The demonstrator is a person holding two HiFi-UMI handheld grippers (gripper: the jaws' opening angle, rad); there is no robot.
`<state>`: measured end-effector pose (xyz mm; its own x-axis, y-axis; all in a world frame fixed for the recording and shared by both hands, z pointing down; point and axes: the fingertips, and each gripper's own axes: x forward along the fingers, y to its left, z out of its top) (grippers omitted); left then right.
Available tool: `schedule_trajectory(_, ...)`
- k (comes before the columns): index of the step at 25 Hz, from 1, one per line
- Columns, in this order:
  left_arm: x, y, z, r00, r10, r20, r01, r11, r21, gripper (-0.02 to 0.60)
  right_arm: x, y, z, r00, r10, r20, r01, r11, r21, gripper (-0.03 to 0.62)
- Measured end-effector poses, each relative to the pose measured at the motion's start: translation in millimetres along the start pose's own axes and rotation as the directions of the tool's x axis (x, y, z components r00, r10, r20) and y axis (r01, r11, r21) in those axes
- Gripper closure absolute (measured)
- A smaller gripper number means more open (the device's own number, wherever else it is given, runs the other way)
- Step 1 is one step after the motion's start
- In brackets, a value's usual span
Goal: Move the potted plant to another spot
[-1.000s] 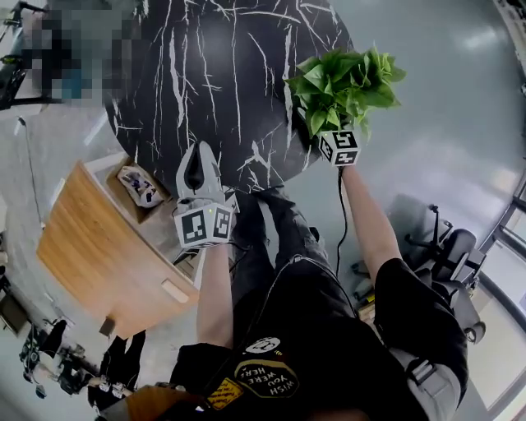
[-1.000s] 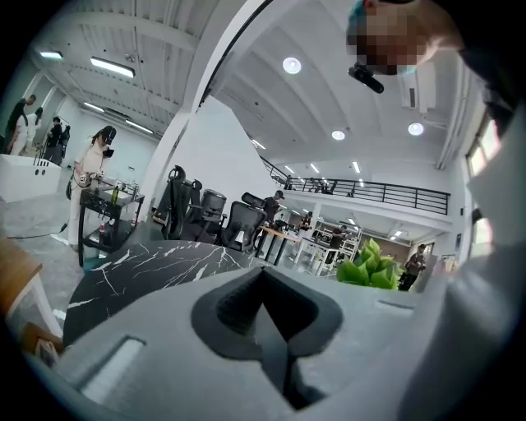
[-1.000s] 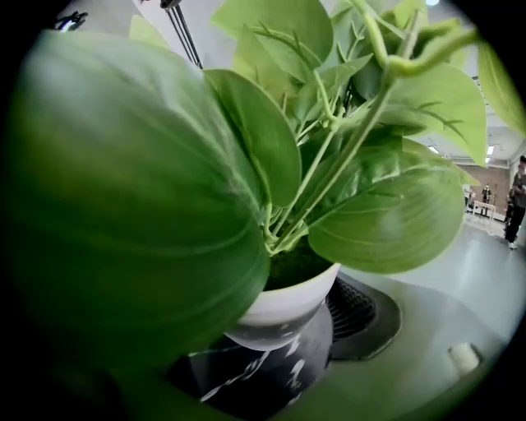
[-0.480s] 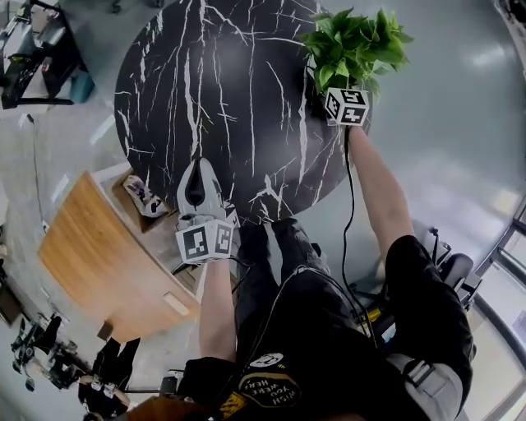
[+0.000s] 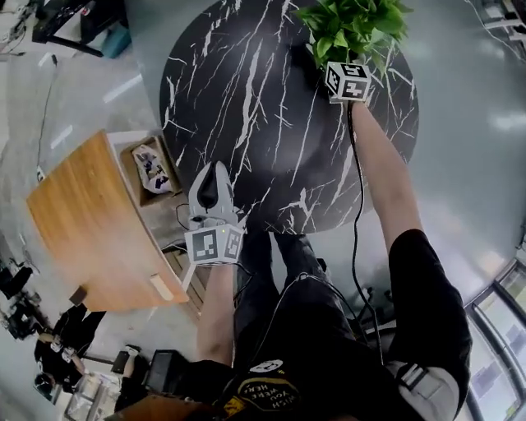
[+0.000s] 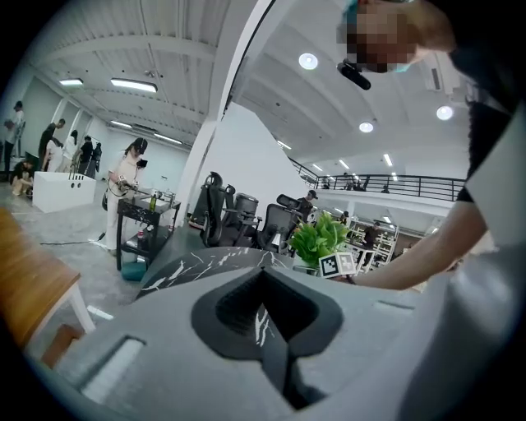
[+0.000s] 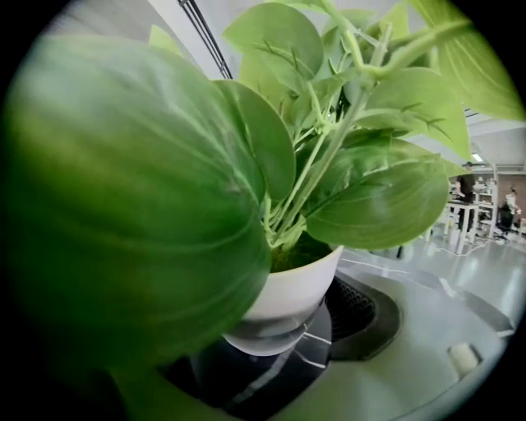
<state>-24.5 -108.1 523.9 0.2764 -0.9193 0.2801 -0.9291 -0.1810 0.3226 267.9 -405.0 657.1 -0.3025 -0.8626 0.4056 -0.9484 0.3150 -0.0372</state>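
The potted plant (image 5: 353, 25), green leaves in a white pot (image 7: 296, 288), is over the far right part of the round black marble table (image 5: 246, 107). My right gripper (image 5: 349, 59) is shut on the pot, and the leaves hide its fingertips in the head view. In the right gripper view the right gripper (image 7: 283, 329) clasps the pot's base just over the marble; I cannot tell whether the pot touches the table. My left gripper (image 5: 215, 171) is shut and holds nothing, at the table's near edge. The left gripper view shows the left gripper (image 6: 267, 284) pointing across the table at the potted plant (image 6: 319, 238).
A wooden side table (image 5: 90, 238) stands at the left, with an open compartment holding a small item (image 5: 152, 168). Office chairs (image 6: 238, 218), a black cart (image 6: 144, 222) and standing people (image 6: 123, 177) are beyond the marble table. A black cable (image 5: 359, 205) runs along the right arm.
My right gripper has carried the potted plant from the table's right rim farther in over the tabletop. The left gripper has stayed shut at the near edge.
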Motion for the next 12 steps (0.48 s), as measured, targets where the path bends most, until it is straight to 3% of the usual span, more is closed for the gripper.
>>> schedule_trajectory(6, -31.2, 42.6, 1.1, 0.997, 0.08, 0.022, -0.08, 0.996, -0.028, 0.578, 44.8, 142.9, 15.3, 0.983, 0.185, 0.001, -0.184, 0.982, -0.041, 0.103)
schedule_trajectory(12, -67.4, 71.5, 2.9, 0.99, 0.133, 0.046, -0.131, 0.99, -0.045, 0.578, 28.9, 264.7, 2.8, 0.951, 0.309, -0.019, -0.309, 0.946, -0.098, 0.103)
